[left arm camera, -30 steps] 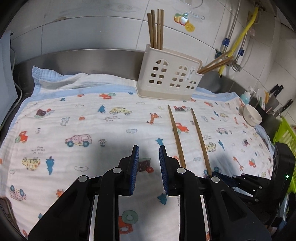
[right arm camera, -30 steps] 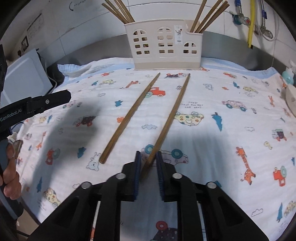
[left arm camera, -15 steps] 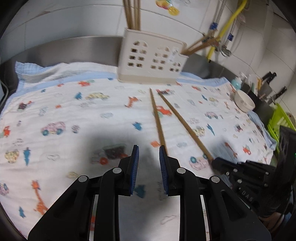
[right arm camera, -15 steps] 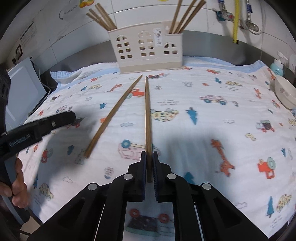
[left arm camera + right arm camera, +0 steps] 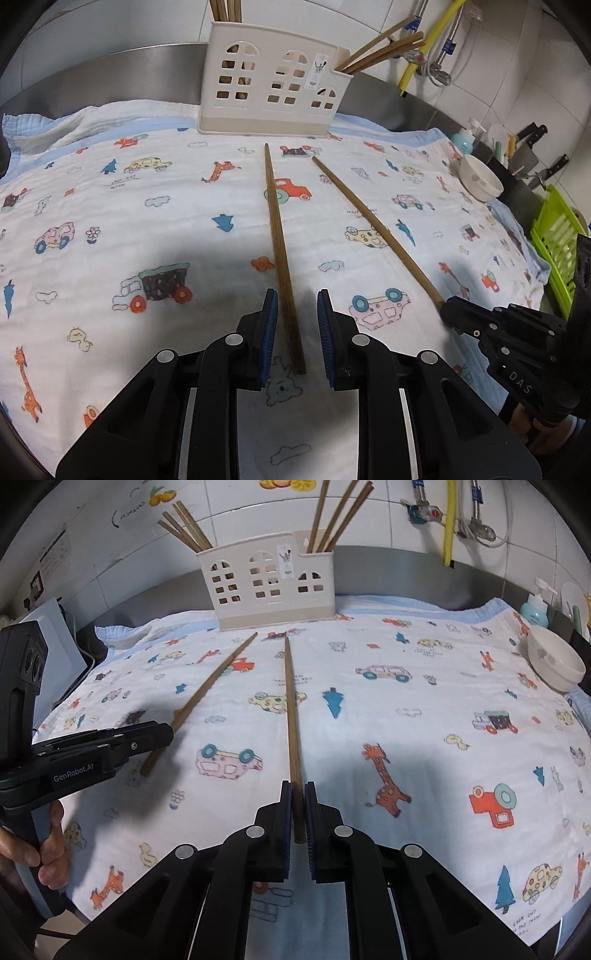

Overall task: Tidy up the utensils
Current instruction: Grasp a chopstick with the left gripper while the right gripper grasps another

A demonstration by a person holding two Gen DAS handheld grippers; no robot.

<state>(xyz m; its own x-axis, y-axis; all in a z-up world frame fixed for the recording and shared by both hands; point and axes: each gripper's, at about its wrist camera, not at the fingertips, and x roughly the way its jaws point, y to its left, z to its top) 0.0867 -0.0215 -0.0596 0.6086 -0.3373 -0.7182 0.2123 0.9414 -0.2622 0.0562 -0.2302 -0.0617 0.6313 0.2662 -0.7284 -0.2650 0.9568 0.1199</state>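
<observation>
Printed cloth (image 5: pixel 110 221) covers the counter. Left wrist view: the left gripper (image 5: pixel 294 328) stands wide open astride the near end of one loose chopstick (image 5: pixel 279 236), ungripped. The utensil holder (image 5: pixel 273 92) already holds chopsticks in both end compartments.

Right wrist view: the right gripper (image 5: pixel 296 814) is clamped on the second chopstick (image 5: pixel 291 716). Both remain to be stowed.
</observation>
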